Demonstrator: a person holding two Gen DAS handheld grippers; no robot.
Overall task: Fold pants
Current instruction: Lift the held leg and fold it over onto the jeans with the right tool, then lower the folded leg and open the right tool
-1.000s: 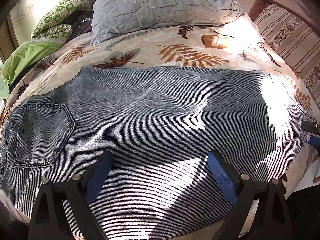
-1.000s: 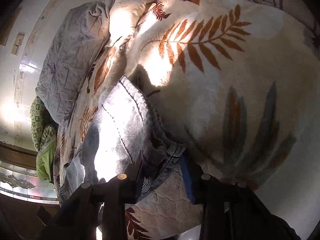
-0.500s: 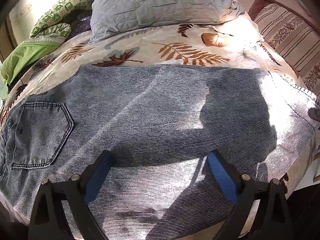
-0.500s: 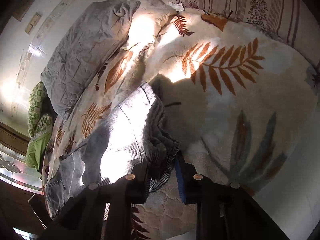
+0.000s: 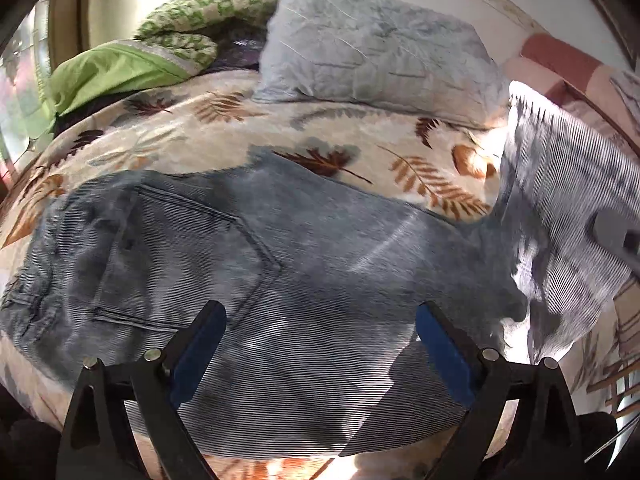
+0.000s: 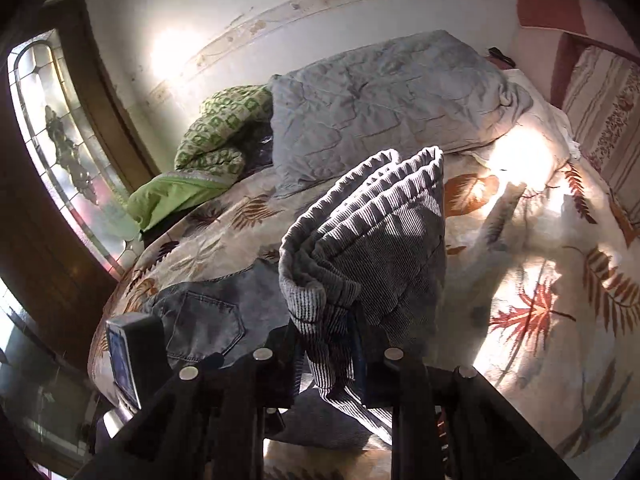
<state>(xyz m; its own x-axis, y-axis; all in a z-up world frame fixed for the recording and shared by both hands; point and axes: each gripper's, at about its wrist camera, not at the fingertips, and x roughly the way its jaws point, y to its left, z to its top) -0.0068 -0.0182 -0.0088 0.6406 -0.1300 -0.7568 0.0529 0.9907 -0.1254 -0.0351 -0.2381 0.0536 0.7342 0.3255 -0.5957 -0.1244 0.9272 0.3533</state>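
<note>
Jeans (image 5: 304, 264) spread on the bed (image 5: 208, 136), pocket left, hem end lifted at right. Right gripper (image 6: 326, 354) clamped on that bunched hem. Left gripper (image 5: 320, 332) above near denim, jaws apart, empty.

Hard sunlight is glaring off the bed (image 6: 524, 148) ahead-right of my right tool (image 6: 328, 364); motion blur is smearing the pants (image 5: 320, 264) beyond my left tool (image 5: 320, 344), fisheye edges darkening.
</note>
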